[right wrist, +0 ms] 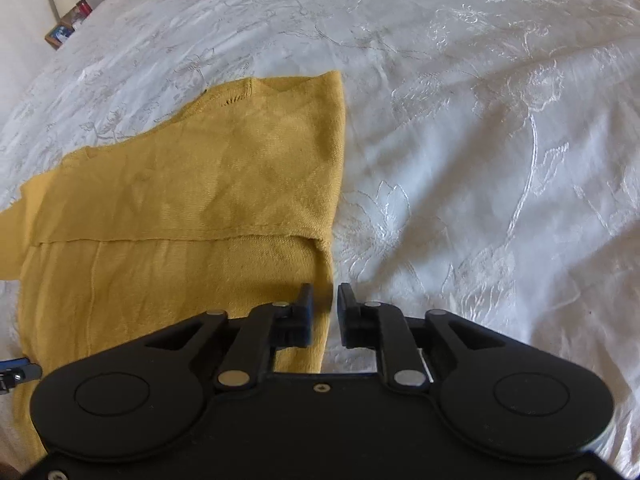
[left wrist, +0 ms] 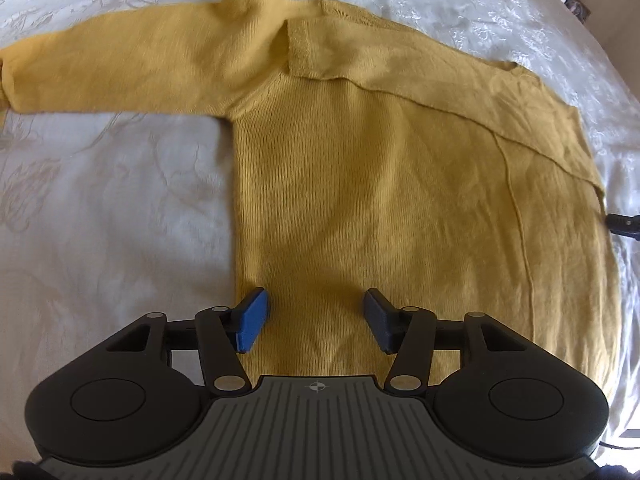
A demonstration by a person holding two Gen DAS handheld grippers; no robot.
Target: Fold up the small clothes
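Observation:
A yellow knit sweater [left wrist: 360,180] lies flat on a white bedspread. One sleeve [left wrist: 100,68] stretches out to the left, and the other is folded across the upper body. My left gripper [left wrist: 316,318] hovers open over the lower body near its left side edge, with nothing between its fingers. In the right wrist view the sweater [right wrist: 180,200] fills the left half. My right gripper [right wrist: 325,312] stands over the sweater's right edge with a narrow gap between its jaws. The cloth edge shows in that gap, and the pads do not press on it.
The white embroidered bedspread [right wrist: 480,160] spreads out to the right of the sweater and also lies to its left [left wrist: 100,220]. A lamp and small items [right wrist: 66,0] stand beside the bed at the far corner. The other gripper's tip [left wrist: 624,224] shows at the sweater's right edge.

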